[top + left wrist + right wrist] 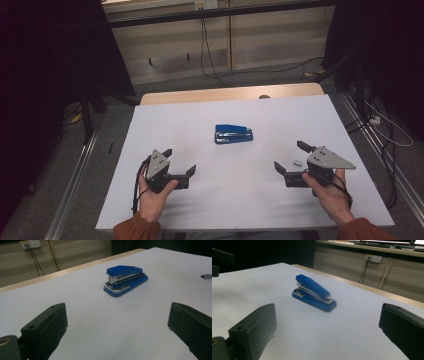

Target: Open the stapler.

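Waiting at the near edge of the bench point(165, 115), both tools are poised and nothing is grasped. The stapler point(233, 134) sits mid-bench, well apart from each. Left hand-held gripper point(181, 162) has its jaws spread wide, aimed right; right hand-held gripper point(291, 156) likewise gapes, with a small strip of staples point(296, 161) between its jaws. Next move, I'd say: reach forward and close on that stapler.
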`<state>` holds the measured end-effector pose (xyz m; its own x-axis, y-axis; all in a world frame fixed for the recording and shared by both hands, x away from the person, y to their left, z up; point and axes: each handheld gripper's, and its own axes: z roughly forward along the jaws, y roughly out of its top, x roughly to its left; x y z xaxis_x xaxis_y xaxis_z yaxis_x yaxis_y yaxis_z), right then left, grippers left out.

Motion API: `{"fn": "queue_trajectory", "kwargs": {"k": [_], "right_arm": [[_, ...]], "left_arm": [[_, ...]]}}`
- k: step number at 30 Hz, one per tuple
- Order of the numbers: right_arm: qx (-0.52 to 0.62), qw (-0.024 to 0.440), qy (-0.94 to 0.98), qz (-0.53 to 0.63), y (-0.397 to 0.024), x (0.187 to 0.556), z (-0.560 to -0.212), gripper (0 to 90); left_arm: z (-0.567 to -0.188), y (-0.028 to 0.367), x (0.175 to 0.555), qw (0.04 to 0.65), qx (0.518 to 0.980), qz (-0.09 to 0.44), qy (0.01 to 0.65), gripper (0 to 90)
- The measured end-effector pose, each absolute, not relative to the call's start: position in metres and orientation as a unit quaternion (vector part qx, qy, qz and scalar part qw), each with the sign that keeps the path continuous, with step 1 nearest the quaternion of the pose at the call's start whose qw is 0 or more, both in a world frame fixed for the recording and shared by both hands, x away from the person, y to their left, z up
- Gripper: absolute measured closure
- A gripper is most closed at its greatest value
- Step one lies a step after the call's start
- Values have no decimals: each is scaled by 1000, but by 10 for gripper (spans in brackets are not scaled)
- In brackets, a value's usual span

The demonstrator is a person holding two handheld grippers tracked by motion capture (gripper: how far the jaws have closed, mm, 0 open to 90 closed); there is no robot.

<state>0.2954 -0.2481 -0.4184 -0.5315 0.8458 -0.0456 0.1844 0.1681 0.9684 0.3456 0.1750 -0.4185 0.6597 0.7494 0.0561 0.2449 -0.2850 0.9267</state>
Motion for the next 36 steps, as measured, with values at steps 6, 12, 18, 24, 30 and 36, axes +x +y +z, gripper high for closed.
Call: {"fn": "queue_trajectory", "kwargs": {"k": [6, 12, 18, 24, 30, 36], "right_arm": [[365, 317, 702, 523, -242, 304, -417, 16], [366, 308, 692, 540, -235, 312, -411, 16], [371, 304, 693, 538, -230, 321, -411, 20], [374, 296, 695, 538, -226, 328, -413, 22], [374, 291, 697, 539, -218, 335, -414, 23], [385, 284, 695, 537, -211, 347, -417, 10]], "left_arm": [[-415, 165, 352, 502, 766, 257, 307, 39], [-413, 158, 358, 510, 763, 254, 306, 31], [-415, 153, 369, 506, 769, 239, 309, 32], [-418, 147, 382, 507, 769, 235, 310, 31], [-417, 142, 394, 508, 768, 236, 312, 41], [-421, 136, 403, 507, 769, 242, 304, 38]]}}
